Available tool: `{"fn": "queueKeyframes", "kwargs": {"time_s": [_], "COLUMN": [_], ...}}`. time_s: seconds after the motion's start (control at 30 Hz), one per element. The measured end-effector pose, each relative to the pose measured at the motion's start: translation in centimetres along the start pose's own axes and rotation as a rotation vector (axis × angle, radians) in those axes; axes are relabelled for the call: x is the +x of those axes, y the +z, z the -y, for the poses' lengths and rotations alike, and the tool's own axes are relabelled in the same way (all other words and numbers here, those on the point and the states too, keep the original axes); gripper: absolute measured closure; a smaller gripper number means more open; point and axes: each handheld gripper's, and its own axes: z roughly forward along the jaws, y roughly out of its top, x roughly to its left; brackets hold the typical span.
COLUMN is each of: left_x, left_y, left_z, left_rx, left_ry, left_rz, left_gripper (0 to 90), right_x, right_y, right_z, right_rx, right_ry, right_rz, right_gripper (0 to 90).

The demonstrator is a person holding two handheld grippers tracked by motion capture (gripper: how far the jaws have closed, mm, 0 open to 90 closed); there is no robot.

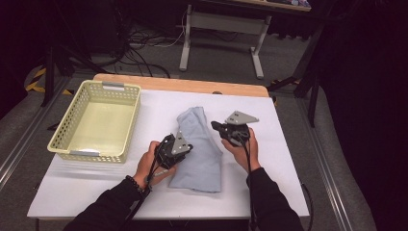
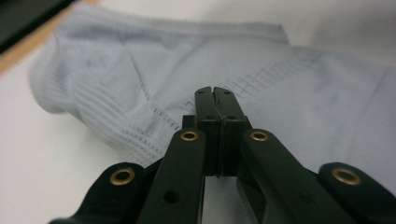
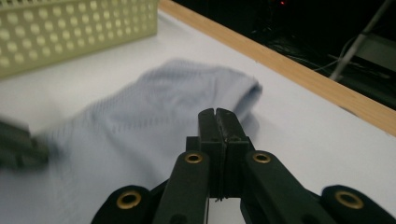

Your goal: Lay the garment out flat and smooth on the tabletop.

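Nearest the camera in the high view, the person's dark-sleeved forearms come in from the bottom edge, a beaded band around the left wrist. The left gripper [image 1: 174,150] sits at the left edge of a folded pale blue garment [image 1: 199,154], over its lower half; in the left gripper view its two black jaws are pressed flat together with nothing between them, their tips [image 2: 215,91] pointing across the ribbed cloth [image 2: 187,84], and whether they rest on it cannot be told. The right gripper [image 1: 222,129] is at the garment's right edge, a little farther up the table, with its grey three-cornered plate on top; in the right gripper view its jaws [image 3: 217,113] are likewise closed tight and empty, aimed over the rounded, folded end of the garment [image 3: 154,107]. The garment lies flat on the white table top [image 1: 269,159], roughly in the middle, its narrower end pointing away from the person and its wider end toward them, between the two grippers. To its left, well apart from it, stands a pale yellow-green perforated basket [image 1: 65,130] with nothing in it. Beyond the cloth runs the wooden far edge [image 1: 183,84] of the table, and past that a dark floor with loose cables [image 1: 144,45] and the grey legs of another table [image 1: 221,24].
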Motion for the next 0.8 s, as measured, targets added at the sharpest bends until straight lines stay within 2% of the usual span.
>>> {"fn": "queueKeyframes", "kwargs": {"time_s": [0.03,0.07,0.1,0.2,0.27,0.33,0.43,0.47,0.53,0.6,0.63,0.7,0.8], "left_x": [0.0,0.0,-0.1,-0.4,-0.5,-0.6,-0.4,-0.4,-0.4,-0.4,-0.3,-0.4,-0.5], "left_y": [0.4,0.7,0.9,0.9,1.0,1.2,1.3,1.3,1.4,1.4,1.4,1.4,1.4], "left_z": [0.5,0.7,1.0,1.2,1.3,1.7,1.8,1.9,2.0,2.1,2.1,2.1,2.1], "left_rx": [0.008,0.022,0.031,0.038,0.051,0.046,0.045,0.044,0.037,0.030,0.028,0.027,0.029], "left_ry": [0.002,-0.002,-0.005,0.004,0.009,-0.004,-0.018,-0.018,-0.015,-0.022,-0.023,-0.020,-0.006], "left_rz": [0.009,0.020,0.025,0.036,0.049,0.053,0.069,0.071,0.070,0.076,0.078,0.076,0.065], "left_gripper": [89.9,89.9,89.9,89.9,89.9,90.0,90.0,90.0,90.0,90.0,90.0,90.0,90.0], "right_x": [-0.3,-0.4,-0.3,0.2,0.4,0.4,-0.2,-0.6,-1.1,-1.7,-1.8,-1.7,-1.5], "right_y": [0.8,1.8,2.4,4.9,6.4,7.5,8.8,9.3,9.6,9.5,9.5,9.5,9.3], "right_z": [-0.4,-0.9,-1.2,-1.6,-1.5,-1.1,-0.1,0.6,1.1,1.7,1.8,1.8,1.6], "right_rx": [-0.010,0.002,0.019,0.073,0.101,0.131,0.200,0.239,0.272,0.248,0.238,0.233,0.221], "right_ry": [0.011,-0.003,-0.019,-0.118,-0.137,-0.157,-0.145,-0.132,-0.115,-0.055,-0.041,-0.038,-0.049], "right_rz": [-0.020,-0.027,-0.028,-0.022,-0.041,-0.046,-0.033,-0.011,0.008,0.015,0.017,0.032,0.079], "right_gripper": [89.9,89.8,89.9,89.8,89.7,89.8,89.9,89.9,89.8,89.9,89.9,89.9,89.8]}}
